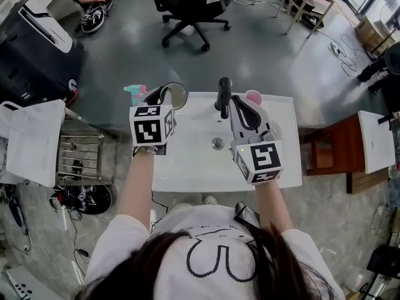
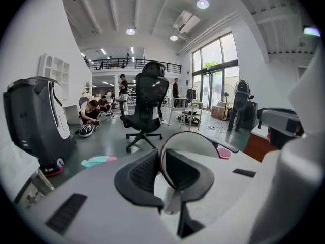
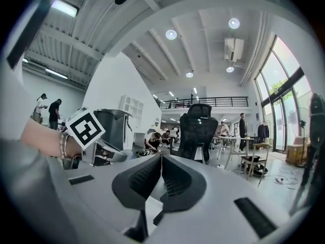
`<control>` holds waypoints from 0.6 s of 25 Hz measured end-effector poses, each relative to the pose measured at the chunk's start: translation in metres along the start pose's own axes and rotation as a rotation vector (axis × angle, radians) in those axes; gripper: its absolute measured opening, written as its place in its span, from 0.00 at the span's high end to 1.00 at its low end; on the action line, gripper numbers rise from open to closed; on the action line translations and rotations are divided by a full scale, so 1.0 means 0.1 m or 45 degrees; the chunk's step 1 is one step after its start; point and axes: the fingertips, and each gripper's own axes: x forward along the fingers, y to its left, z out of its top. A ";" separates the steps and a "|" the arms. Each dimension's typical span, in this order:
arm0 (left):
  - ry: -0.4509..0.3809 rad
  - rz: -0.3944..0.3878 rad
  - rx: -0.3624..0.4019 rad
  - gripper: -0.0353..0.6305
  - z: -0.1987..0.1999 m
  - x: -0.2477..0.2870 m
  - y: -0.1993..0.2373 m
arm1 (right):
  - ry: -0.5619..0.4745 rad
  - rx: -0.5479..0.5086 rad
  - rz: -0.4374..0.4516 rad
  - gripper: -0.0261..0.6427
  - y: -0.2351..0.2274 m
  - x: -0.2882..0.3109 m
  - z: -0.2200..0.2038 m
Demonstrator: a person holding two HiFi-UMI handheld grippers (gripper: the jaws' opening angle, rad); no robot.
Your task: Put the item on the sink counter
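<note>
- Two grippers are over the white counter [image 1: 187,167], and only one has anything in it.
- The left gripper [image 1: 164,94] has its tongs clamped on the disc [image 1: 179,96], and its own view confirms it: the two black pads [image 2: 139,172] pinch the disc's near edge.
- Look at that disc [image 2: 195,142]: round and flat, with a pale grey face inside a thin dark rim, and a short white stub showing under it between the pads.
- It stands on edge in the grip, face turned to the right.
- From the head view it sits at the counter's far-left corner, its rim overlapping the far edge. I can't tell whether it touches the top.
- The right gripper [image 1: 234,103] has its tongs together, pads meeting at the tip with nothing between them [image 3: 161,159].
- It hangs over the basin, just beside the black tap [image 1: 223,91], with the drain [image 1: 217,144] below.
- A pink cup [image 1: 253,96] sits at the counter's far edge, behind the right gripper.
- A teal item [image 1: 133,90] lies beyond the left corner, near the disc.
- A black chair [image 1: 187,5] stands well back on the grey floor.
</note>
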 end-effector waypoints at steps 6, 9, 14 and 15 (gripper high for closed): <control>0.161 -0.046 -0.018 0.87 -0.19 0.35 0.00 | 0.037 0.021 -0.033 0.92 -0.08 0.14 -0.11; 0.250 -0.077 -0.010 0.87 -0.29 0.52 -0.01 | 0.059 0.037 -0.047 0.92 -0.12 0.22 -0.18; 0.348 -0.108 0.016 0.87 -0.37 0.72 -0.04 | 0.079 0.041 -0.047 0.92 -0.13 0.30 -0.24; 0.369 -0.112 0.015 0.87 -0.40 0.75 -0.05 | 0.084 0.039 -0.047 0.92 -0.13 0.31 -0.26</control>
